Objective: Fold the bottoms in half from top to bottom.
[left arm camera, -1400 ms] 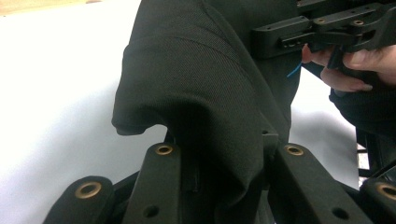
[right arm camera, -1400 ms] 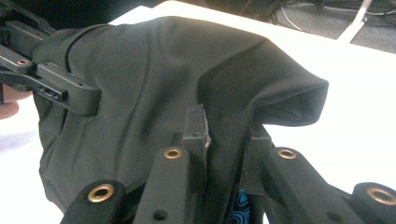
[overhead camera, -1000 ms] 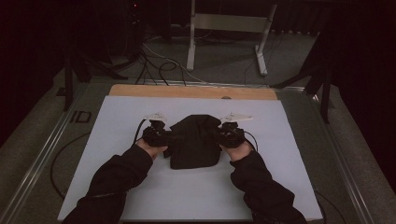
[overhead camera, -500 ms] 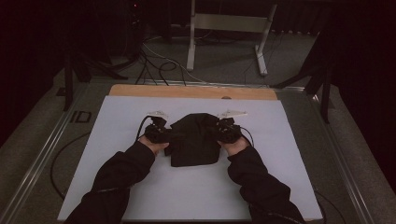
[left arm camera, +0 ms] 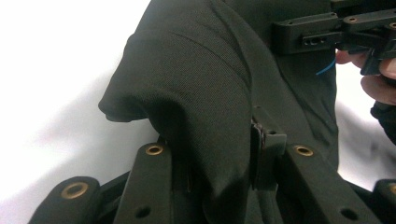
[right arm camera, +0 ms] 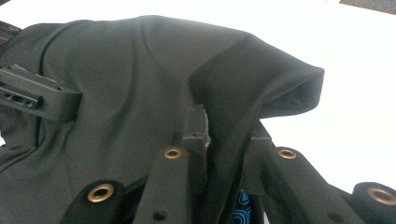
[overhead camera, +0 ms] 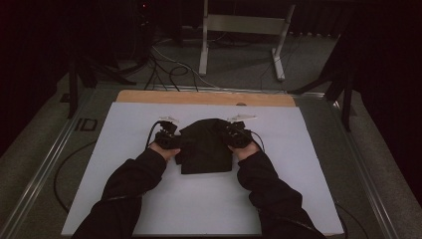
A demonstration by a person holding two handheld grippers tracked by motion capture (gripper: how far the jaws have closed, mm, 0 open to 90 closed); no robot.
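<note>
A person's left gripper (overhead camera: 171, 137) sits at the left edge of a dark folded cloth (overhead camera: 206, 147) lying near the middle of a white table sheet (overhead camera: 124, 129). In the left gripper view a thick fold of the cloth (left arm camera: 201, 93) stands between the two black jaws; the jaws have just been opening, and whether the pads press the fabric cannot be told. The cloth bulges up in a rounded hump above the jaws, its far corner overhanging the sheet. At the cloth's right edge, the right gripper (overhead camera: 231, 134) faces inward. In the right gripper view its jaws are narrowly set with a fold of the cloth (right arm camera: 140, 74) pinched between them, the fabric draping to a rolled corner at right. Both dark sleeves (overhead camera: 129, 184) reach in from the table's near side.
</note>
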